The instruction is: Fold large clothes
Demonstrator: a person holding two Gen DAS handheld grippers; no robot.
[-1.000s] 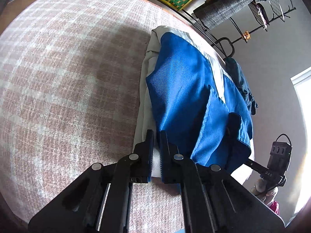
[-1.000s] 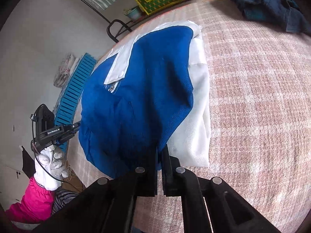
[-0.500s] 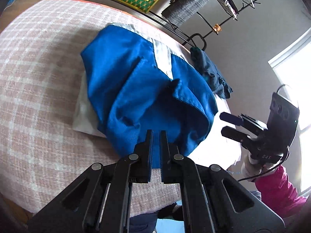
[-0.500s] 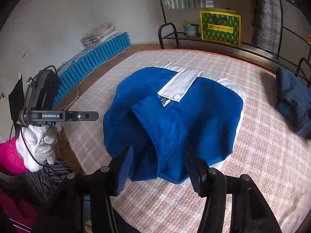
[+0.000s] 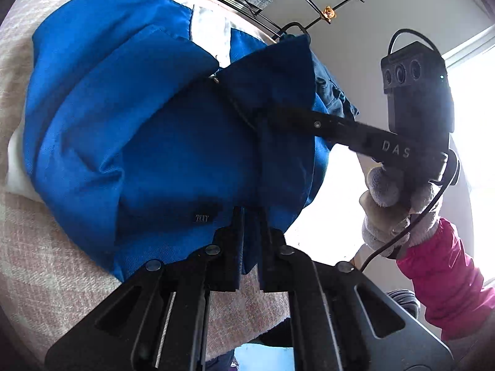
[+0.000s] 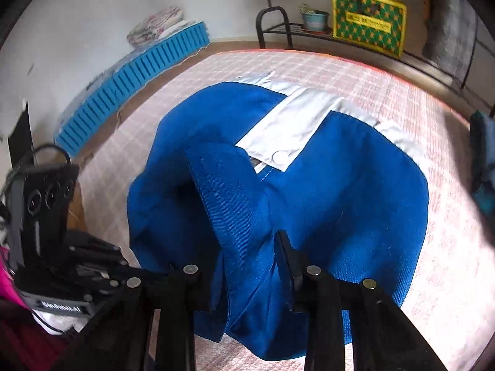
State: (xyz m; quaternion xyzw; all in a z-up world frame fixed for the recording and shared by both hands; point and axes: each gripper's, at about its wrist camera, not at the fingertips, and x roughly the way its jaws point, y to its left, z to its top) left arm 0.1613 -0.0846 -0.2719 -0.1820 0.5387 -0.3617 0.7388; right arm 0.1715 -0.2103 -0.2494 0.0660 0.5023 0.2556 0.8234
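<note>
- Our left tongs (image 5: 250, 216) pinched the blue jacket's (image 5: 139, 123) near edge on the bed (image 5: 46, 262).
- Our right tongs (image 6: 247, 247) were wide apart around a fold.
- That fold could slip free and flop open.

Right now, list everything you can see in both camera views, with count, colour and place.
Jacket: one, blue with white trim, lying on the bed, near edge lifted.
Bed cover: one, pink and white check, under the jacket.
Dark garment: one, navy, at the bed's far right edge.
Box: one, green and yellow, on the black rack.
Plant pot: one, pale blue, beside the box.
Slatted panel: one, blue, along the wall.
Left gripper: black, shut on the jacket hem.
Right gripper: black, open, fabric between its fingers.
</note>
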